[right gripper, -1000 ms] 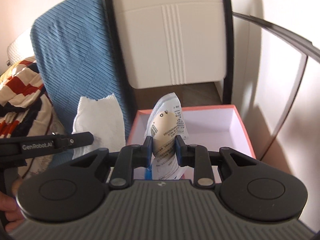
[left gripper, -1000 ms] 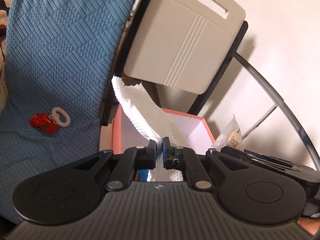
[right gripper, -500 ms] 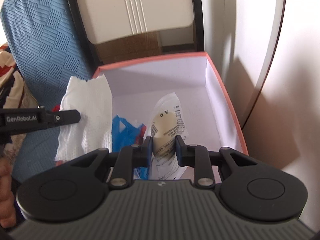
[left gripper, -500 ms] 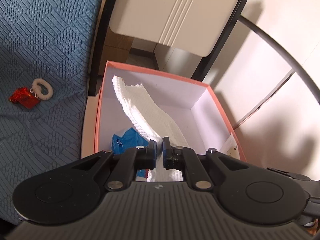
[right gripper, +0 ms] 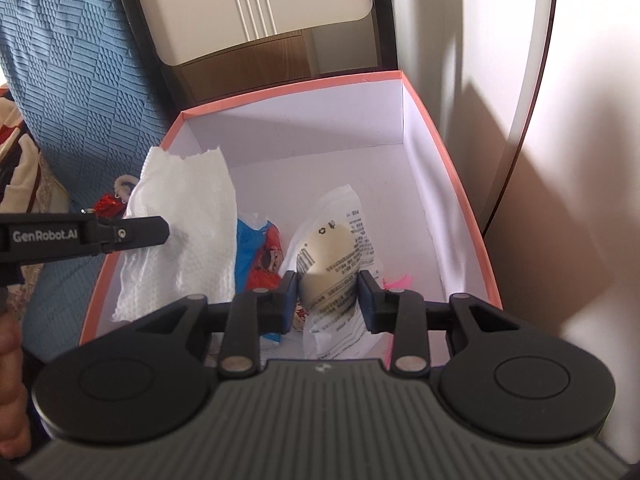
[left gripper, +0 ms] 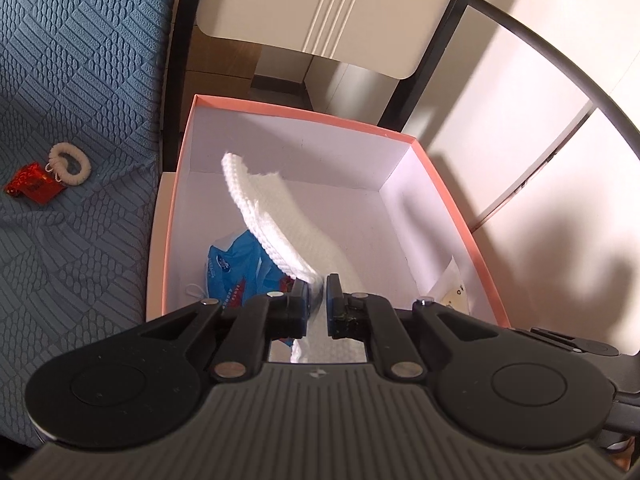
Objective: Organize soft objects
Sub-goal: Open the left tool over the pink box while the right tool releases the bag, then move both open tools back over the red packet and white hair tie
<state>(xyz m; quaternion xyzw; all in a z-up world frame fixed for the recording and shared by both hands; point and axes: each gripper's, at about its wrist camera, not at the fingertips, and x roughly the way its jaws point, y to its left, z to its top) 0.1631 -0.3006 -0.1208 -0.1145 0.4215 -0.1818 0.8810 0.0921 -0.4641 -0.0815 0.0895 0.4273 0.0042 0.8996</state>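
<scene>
Blue textured cover (left gripper: 72,80) fills the left side, 9 o'clock of the box. Pink-rimmed white box (left gripper: 440,184) sits centre, both grippers over it. White paper towel (left gripper: 272,216) stands in the box at its 9 o'clock side, lower end between the left gripper (left gripper: 318,300) jaws, which are opening; a gap shows beside the sheet. Blue snack packet (left gripper: 236,264) lies on the box floor. Right gripper (right gripper: 328,300) jaws opening; white printed packet (right gripper: 332,256) between them, left pad touching, right pad apart. Hair tie (left gripper: 70,162) on the cover.
</scene>
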